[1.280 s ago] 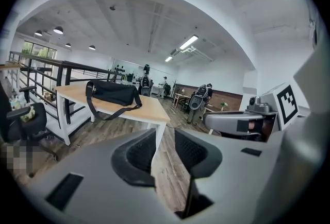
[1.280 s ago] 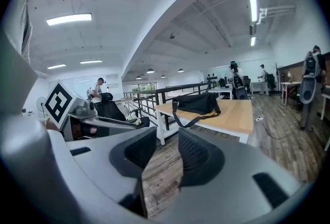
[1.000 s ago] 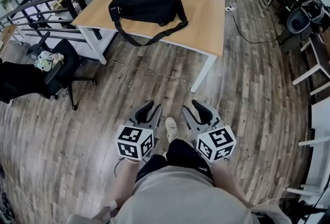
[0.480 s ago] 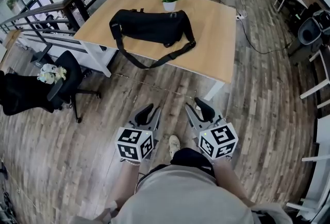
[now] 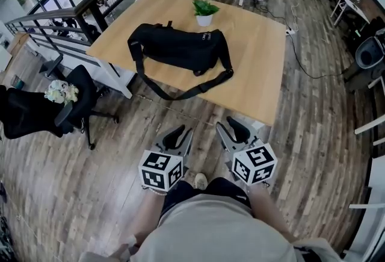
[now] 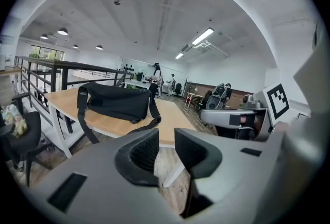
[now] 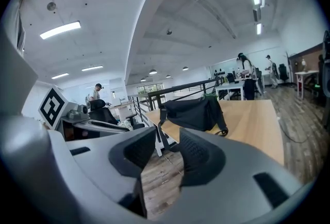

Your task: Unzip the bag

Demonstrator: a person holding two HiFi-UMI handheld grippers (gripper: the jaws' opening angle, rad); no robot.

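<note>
Black bag (image 5: 180, 49) lies lengthwise on the left half of the wooden table (image 5: 258, 68), with its strap (image 5: 180, 93) drooping over the table's near edge. From here I cannot make out whether its zip is shut. My left gripper (image 5: 179, 135) and right gripper (image 5: 231, 130) are level side by side short of that near edge, both jaws spread and empty, free, I judge, to steady the bag and take the pull.

I'm reading the bag (image 5: 180, 49) as matt black cloth, its table (image 5: 258, 74) top as smooth pale wood. The floor (image 5: 84, 182) is showing streaky, grainy wood planks. The left gripper (image 6: 166, 147) and right gripper (image 7: 167, 152) are looking like matt grey plastic, pads (image 6: 143, 153) dark and ribbed.
</note>
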